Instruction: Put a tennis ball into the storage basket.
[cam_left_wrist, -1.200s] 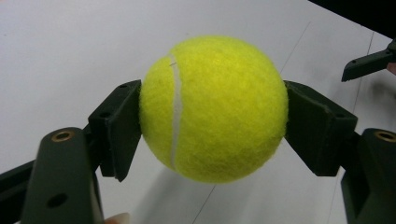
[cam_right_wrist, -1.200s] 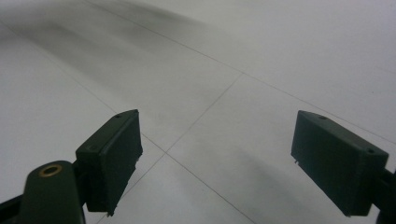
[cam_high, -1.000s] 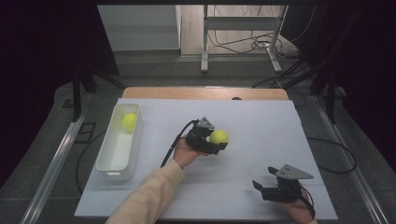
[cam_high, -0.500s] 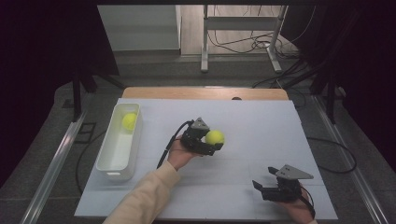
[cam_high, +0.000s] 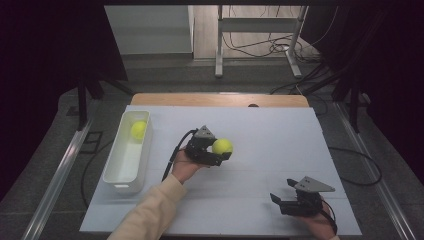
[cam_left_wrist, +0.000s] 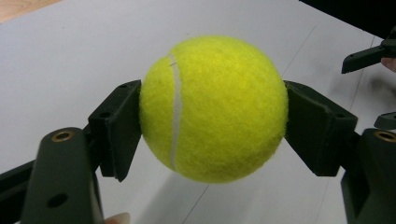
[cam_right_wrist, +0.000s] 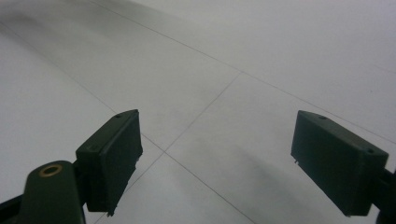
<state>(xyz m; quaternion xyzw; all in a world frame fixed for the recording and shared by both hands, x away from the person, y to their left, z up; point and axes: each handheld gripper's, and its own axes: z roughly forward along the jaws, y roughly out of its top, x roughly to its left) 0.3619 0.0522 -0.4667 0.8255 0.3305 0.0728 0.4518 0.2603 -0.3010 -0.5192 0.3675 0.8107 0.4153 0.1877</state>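
Left gripper: my black two-jaw left gripper (cam_high: 216, 152) sits a little left of the middle of the high view, held in a hand that comes up from the bottom edge in a cream sleeve (cam_high: 150, 217).
Left jaws: closed onto a fuzzy yellow-green tennis ball (cam_left_wrist: 214, 108); in the left gripper view both pads (cam_left_wrist: 119, 126) press flat against its sides, and the ball bulges out above and below them.
Held ball: in the high view it shows as a bright round spot (cam_high: 222, 146) at the tip of my left gripper, over the pale blue-white table sheet (cam_high: 270, 130). Its white seam curves down the left part of the ball in the left gripper view, and its shadow falls on the sheet beneath.
Right gripper: my black right gripper (cam_high: 286, 197) rests at the lower right of the high view, well apart from the left one, with its grey three-cornered plate (cam_high: 314, 185) on top.
Right jaws: spread wide with nothing between them; the right gripper view looks past the two pads (cam_right_wrist: 114, 149) onto bare sheet.
White bin: a long white plastic tub (cam_high: 114, 177) lies along the left side of the sheet, at the centre left of the high view.
Second ball: another yellow-green tennis ball (cam_high: 138, 129) lies inside the tub, at its far end.
Table edge: a strip of light wooden tabletop (cam_high: 200, 99) shows beyond the sheet's top edge.
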